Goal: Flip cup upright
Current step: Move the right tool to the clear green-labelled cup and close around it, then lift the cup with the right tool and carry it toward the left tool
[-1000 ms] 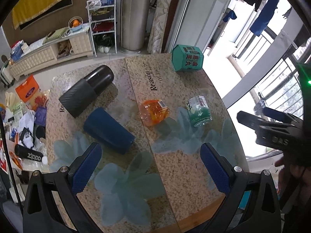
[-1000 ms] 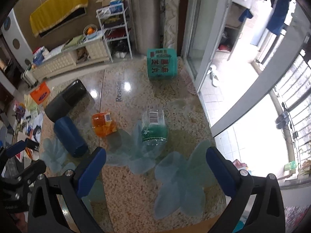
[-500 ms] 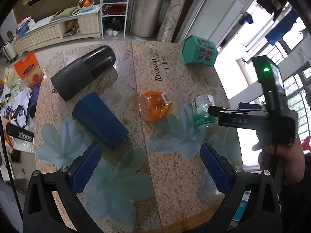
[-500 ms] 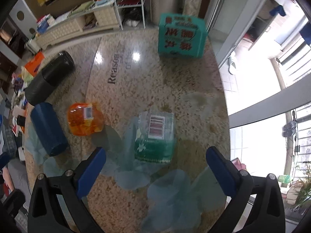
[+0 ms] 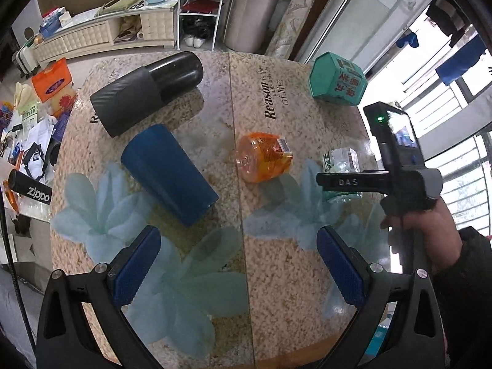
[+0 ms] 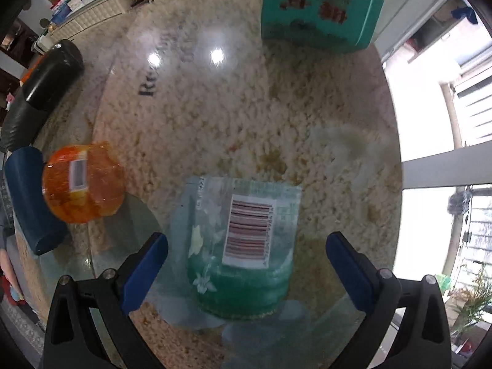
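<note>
A clear green cup [image 6: 243, 246] with a barcode label lies on its side on the granite table [image 6: 246, 117]. My right gripper [image 6: 246, 255] is open, its blue pads either side of the cup, not touching it. In the left wrist view the right gripper [image 5: 335, 181] hovers over that cup [image 5: 339, 161]. A dark blue cup [image 5: 167, 173] lies on its side ahead of my left gripper [image 5: 238, 264], which is open and empty above the table. An orange cup [image 5: 264, 156] lies on its side in the middle.
A black flask [image 5: 147, 89] lies at the far left of the table. A teal box [image 5: 336, 78] stands at the far right corner. The table's right edge [image 6: 396, 153] runs close beside the green cup. Clutter covers the floor on the left.
My right gripper has come down and forward over the green cup, which now sits between its pads. My left gripper has moved slightly closer to the table; the cups have not moved.
</note>
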A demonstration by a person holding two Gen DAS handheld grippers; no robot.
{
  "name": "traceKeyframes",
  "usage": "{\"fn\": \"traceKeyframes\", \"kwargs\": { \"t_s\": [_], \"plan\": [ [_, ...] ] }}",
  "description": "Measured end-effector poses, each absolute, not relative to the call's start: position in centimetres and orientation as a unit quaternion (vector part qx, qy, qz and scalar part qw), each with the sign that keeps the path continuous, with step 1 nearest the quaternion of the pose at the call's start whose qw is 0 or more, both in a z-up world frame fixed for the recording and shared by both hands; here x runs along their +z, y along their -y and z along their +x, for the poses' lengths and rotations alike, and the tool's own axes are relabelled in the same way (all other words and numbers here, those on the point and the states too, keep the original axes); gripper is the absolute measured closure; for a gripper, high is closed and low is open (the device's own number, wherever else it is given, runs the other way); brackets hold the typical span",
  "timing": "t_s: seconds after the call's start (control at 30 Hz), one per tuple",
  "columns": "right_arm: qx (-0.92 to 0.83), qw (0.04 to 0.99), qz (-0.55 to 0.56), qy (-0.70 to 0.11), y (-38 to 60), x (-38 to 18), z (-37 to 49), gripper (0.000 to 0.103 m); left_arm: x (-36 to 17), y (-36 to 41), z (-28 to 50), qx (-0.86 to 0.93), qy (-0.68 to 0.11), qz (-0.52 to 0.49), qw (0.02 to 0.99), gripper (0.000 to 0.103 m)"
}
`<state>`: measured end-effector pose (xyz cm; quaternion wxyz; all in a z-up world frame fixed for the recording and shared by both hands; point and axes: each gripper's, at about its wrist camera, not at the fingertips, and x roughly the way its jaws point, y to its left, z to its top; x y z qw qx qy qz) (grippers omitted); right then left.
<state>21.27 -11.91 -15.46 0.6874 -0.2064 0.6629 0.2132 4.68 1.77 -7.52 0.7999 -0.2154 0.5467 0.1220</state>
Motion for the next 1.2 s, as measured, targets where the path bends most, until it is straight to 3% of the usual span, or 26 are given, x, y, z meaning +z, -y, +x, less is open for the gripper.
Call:
{"fn": "traceKeyframes", "kwargs": {
  "t_s": [0.33, 0.4, 0.53, 0.67, 1.2],
  "plan": [
    [0.197, 0.681, -0.193, -0.678, 13.7, -17.0, 21.5, 0.001, -8.8, -0.9, 3.3, 0.109, -0.563, -0.229, 0.786, 0.001],
    [0.192, 0.679, -0.187, -0.683, 14.2, -17.9, 21.7, 0.014, -9.0, -0.8, 3.1, 0.108, -0.566, -0.229, 0.785, 0.001],
    [0.193, 0.682, -0.187, -0.68, 14.9, -18.2, 21.7, 0.022, -9.1, -0.6, 2.9, 0.106, -0.569, -0.227, 0.784, 0.001],
    [0.192, 0.682, -0.185, -0.68, 14.7, -17.0, 21.8, 0.039, -9.2, -0.6, 2.8, 0.106, -0.57, -0.227, 0.783, 0.001],
    [0.242, 0.697, -0.127, -0.663, 15.2, -11.3, 19.9, 0.039, -8.0, -1.4, 2.3, 0.09, -0.568, -0.187, 0.797, 0.001]
  ]
}}
